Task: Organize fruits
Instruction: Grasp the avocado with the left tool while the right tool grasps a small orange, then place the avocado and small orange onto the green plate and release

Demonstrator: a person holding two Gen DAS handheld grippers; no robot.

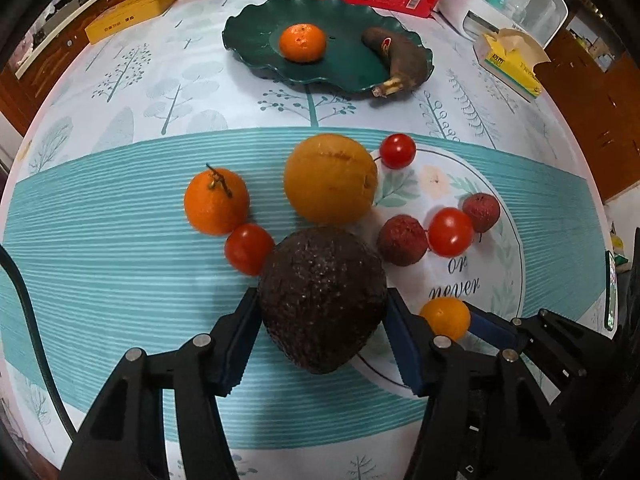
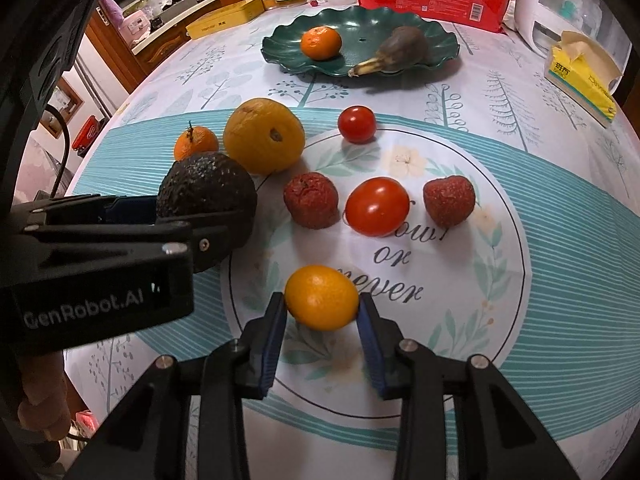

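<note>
My left tool (image 1: 322, 316) grips the dark pebbly avocado (image 1: 322, 300), my right tool (image 2: 322, 312) pinches the small yellow-orange kumquat (image 2: 321, 297); the scalloped green plate (image 2: 440, 36) lies straight ahead of both, beyond the loose fruit.

Left hand-held gripper (image 1: 322, 316) clamped with blue pads against both sides of a dark, pebbly-skinned avocado (image 1: 322, 300). Just beyond the avocado, a large yellow-orange citrus (image 1: 330, 178); left of it, a stemmed orange mandarin (image 1: 216, 200) touching a red cherry tomato (image 1: 249, 249). Right of the avocado, two reddish lychees, another tomato. Far beyond, a dark green wavy-rimmed plate (image 1: 248, 28) holding a mandarin and a browned banana on the patterned worktop (image 1: 100, 260).
</note>
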